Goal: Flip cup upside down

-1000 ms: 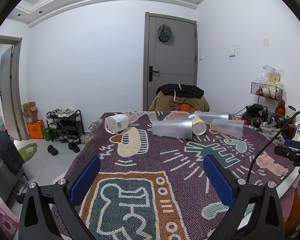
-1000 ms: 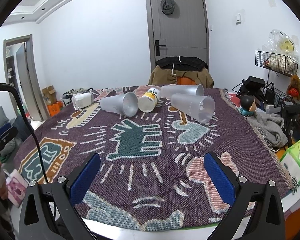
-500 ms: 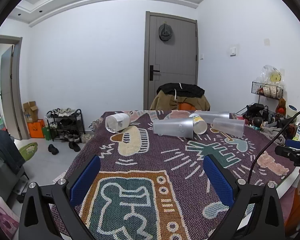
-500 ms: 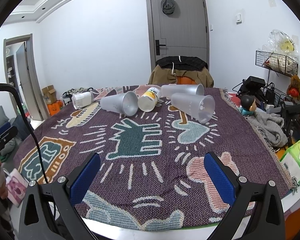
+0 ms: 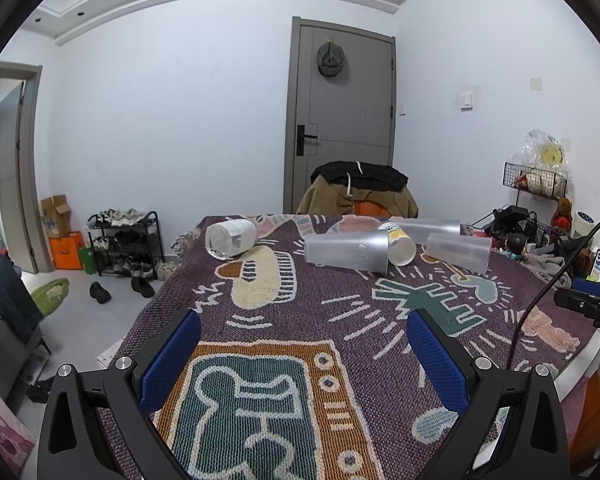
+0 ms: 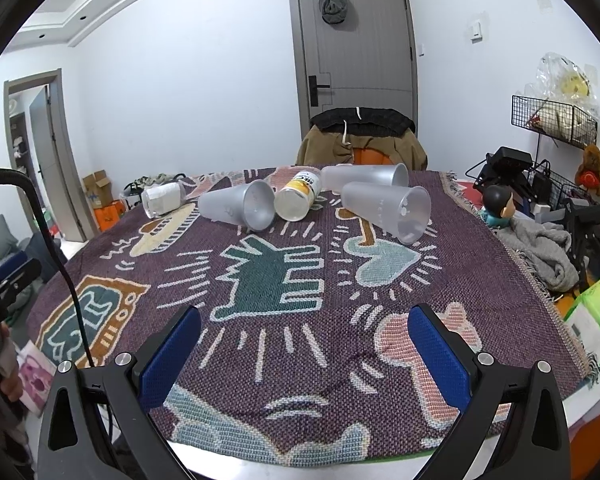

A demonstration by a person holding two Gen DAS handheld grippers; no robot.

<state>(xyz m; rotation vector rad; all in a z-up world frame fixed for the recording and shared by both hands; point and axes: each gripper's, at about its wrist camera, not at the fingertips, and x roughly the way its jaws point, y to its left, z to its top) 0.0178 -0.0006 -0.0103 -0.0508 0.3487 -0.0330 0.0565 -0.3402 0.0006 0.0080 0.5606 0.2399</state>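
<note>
Several cups lie on their sides at the far end of the patterned tablecloth [image 6: 300, 344]. Three are frosted plastic: one at centre left [image 6: 238, 206] [image 5: 346, 250], one at the right [image 6: 386, 210] [image 5: 458, 250], one behind [image 6: 364, 176] [image 5: 426, 226]. A yellow-labelled cup [image 6: 300, 196] [image 5: 398, 242] lies between them. A white-labelled clear cup [image 6: 162, 200] [image 5: 232, 237] lies apart at the far left. My left gripper [image 5: 302, 356] is open and empty over the near left of the cloth. My right gripper [image 6: 304, 354] is open and empty over the near edge. Both are far from the cups.
A chair draped with jackets [image 6: 360, 136] stands behind the table. Clutter, a doll [image 6: 498, 202] and a grey cloth [image 6: 544, 248] sit off the table's right side. A tissue pack [image 6: 598, 312] lies at the right edge. A shoe rack [image 5: 124, 240] stands on the floor at left.
The left gripper's view has tilted slightly, so the cups sit a little lower in it. The right gripper and the cups have not moved.
</note>
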